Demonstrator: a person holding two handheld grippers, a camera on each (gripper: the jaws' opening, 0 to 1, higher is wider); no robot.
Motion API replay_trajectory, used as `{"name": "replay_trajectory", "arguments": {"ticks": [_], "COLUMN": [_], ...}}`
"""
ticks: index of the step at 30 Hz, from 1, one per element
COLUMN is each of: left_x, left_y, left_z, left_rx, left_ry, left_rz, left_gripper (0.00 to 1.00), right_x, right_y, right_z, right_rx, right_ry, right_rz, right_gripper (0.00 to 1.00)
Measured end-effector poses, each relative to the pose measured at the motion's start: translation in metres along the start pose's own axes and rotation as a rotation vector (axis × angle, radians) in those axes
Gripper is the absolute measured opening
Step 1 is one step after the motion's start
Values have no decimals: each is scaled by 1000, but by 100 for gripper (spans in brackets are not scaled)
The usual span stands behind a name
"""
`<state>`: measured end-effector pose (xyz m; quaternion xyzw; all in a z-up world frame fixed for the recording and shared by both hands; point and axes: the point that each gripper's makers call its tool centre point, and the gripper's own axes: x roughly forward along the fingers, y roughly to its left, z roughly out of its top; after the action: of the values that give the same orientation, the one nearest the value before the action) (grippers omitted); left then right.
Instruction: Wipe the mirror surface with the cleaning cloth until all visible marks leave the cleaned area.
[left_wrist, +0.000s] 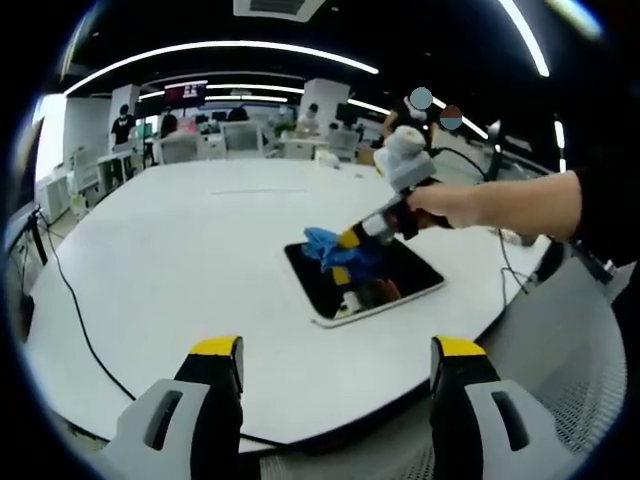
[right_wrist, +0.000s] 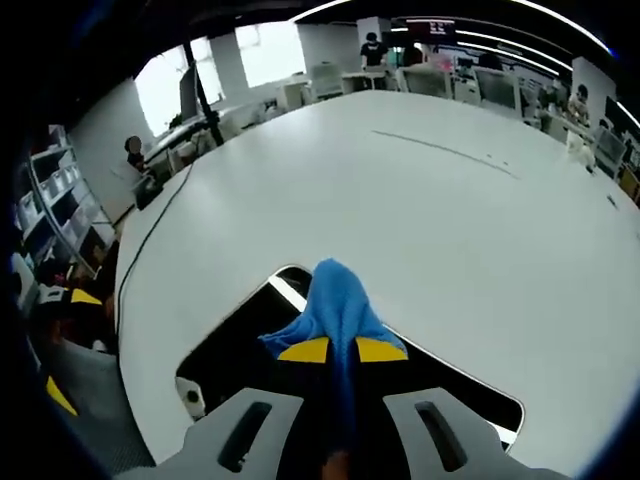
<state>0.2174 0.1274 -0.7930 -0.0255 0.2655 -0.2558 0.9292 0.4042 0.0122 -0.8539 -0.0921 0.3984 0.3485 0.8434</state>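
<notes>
In the left gripper view, the left gripper (left_wrist: 338, 365) rises from the bottom edge, its two yellow-tipped fingers (left_wrist: 217, 352) spread wide apart with nothing between them, hovering above the near rim of the white worktop (left_wrist: 180, 260). Past them, right of centre, the mirror (left_wrist: 362, 282) lies flat on the worktop, a dark rectangle with a pale border. On its upper left part sits the blue cleaning cloth (left_wrist: 326, 246), pinched by the right gripper (left_wrist: 349, 240), which slants down onto it from the upper right. A hand (left_wrist: 432, 203) wraps the gripper's handle, and a forearm in a dark sleeve (left_wrist: 590, 200) reaches in from the right edge, roughly level. A black cable (left_wrist: 75, 315) trails over the worktop at the left. Farther off, at the top of the frame, stand desks and people.

In the right gripper view, the right gripper's fingers (right_wrist: 312, 350) at bottom centre are closed tight on the cloth, which bunches up above the yellow tips and rests on the mirror's dark surface. The worktop stretches away toward the upper right.
</notes>
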Motion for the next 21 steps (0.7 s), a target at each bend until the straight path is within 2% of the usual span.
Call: {"name": "replay_trajectory", "arguments": {"ticks": [4,11,21], "left_x": [0,1,0], "left_y": [1,0,0], "left_z": [1,1,-1], "left_rx": [-1,3,2], "left_ry": [-7,-2,11], "left_rz": [8,-3,-2], "left_gripper": [76,76,76], "right_x": [0,-7,-13], "right_y": [0,-8,-18], "right_z": [1,-4,-9], "right_rx": [-23,15,23], "right_ry": [9,-10,-13], "right_rz": [8,6,-2], "right_gripper": [3,3,3]}}
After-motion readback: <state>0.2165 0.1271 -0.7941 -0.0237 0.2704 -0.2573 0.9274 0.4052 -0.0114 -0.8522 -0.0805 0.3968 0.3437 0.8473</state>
